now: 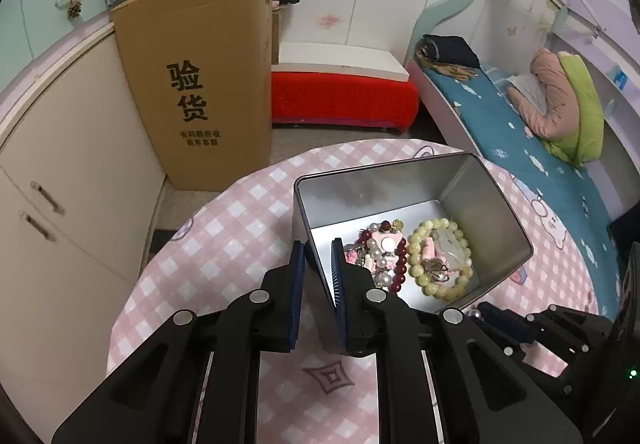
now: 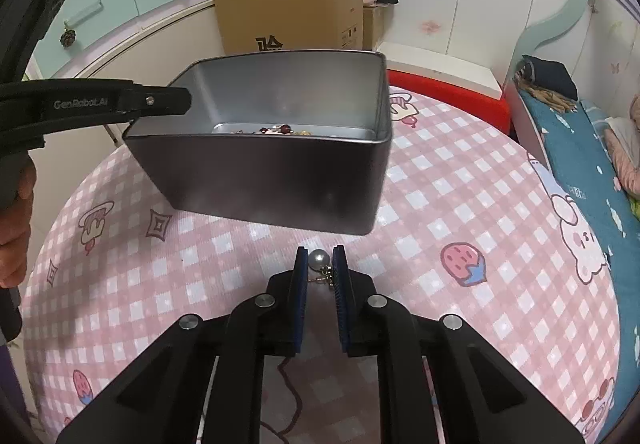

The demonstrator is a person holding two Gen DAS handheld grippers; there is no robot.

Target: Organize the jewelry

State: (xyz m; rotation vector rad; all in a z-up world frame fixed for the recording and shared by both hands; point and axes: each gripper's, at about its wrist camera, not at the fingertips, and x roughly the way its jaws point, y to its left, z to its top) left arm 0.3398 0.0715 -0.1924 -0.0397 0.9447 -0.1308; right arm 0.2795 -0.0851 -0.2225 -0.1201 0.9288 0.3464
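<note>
A silver tin box [image 1: 472, 192] sits on the pink checked round table and holds bead bracelets [image 1: 440, 256] and small trinkets. My left gripper [image 1: 318, 248] is shut on the box's near-left wall, one finger inside and one outside. In the right wrist view the same box [image 2: 272, 180] appears tilted, lifted off the cloth, with the left gripper [image 2: 160, 100] on its left rim. My right gripper [image 2: 320, 260] is close in front of the box, its fingers either side of a pearl earring [image 2: 319, 259] with a small gold drop; grip contact is unclear.
A tall cardboard carton [image 1: 200, 84] stands behind the table at the left beside cream cabinets [image 1: 60, 204]. A red bench [image 1: 340, 96] and a bed with a blue sheet [image 1: 520, 148] lie beyond. A thin dark cord [image 2: 292, 396] lies on the cloth under the right gripper.
</note>
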